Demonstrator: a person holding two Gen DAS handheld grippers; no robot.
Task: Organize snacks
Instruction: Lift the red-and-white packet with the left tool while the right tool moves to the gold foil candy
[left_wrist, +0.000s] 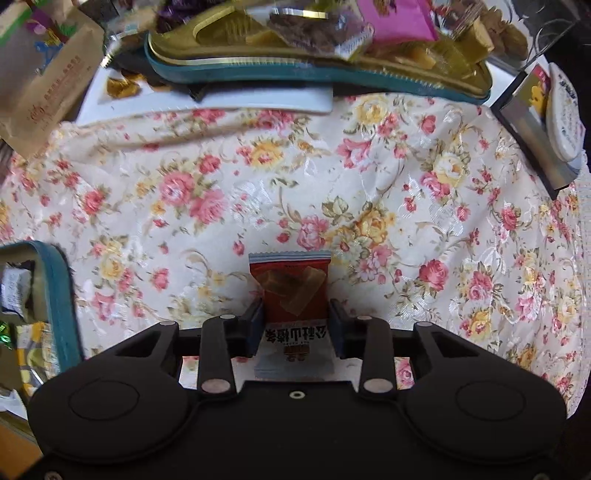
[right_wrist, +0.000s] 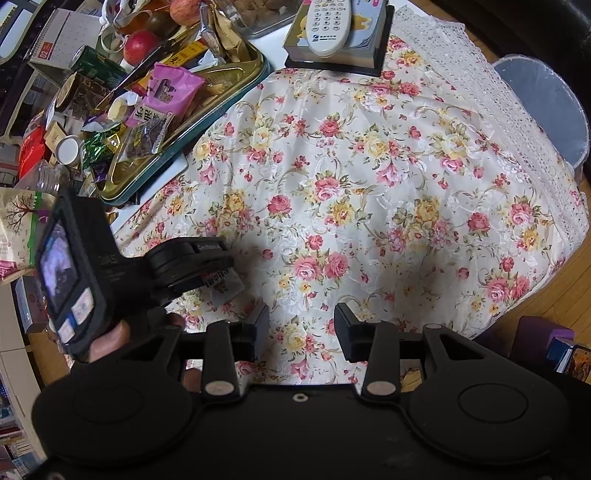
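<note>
Left gripper (left_wrist: 295, 317) points straight down at the floral tablecloth (left_wrist: 369, 177) with a red snack packet (left_wrist: 291, 291) between its fingers. The left pad looks in contact with the packet edge; the right pad seems to stand just off it, so I can't tell whether it's clamped or merely straddled. In the right wrist view the packet (right_wrist: 221, 282) shows under the left gripper (right_wrist: 192, 258), low over the cloth.

Right gripper (right_wrist: 302, 328) is parted and empty, hovering over bare cloth.

Likely destinations: the teal-rimmed tin (left_wrist: 59, 295) at left, already holding wrapped snacks, or the gold tray (left_wrist: 317, 62) at the far side, which is piled high.

Risks:
- Thin, slick packet gripped by its edges: it may buckle or slide out on a lift if the pinch is weak.
- Loose cloth with folds: fingertips could snag it and drag it.
- Overfull tray: a drop there may slide off or knock neighbours.
</note>
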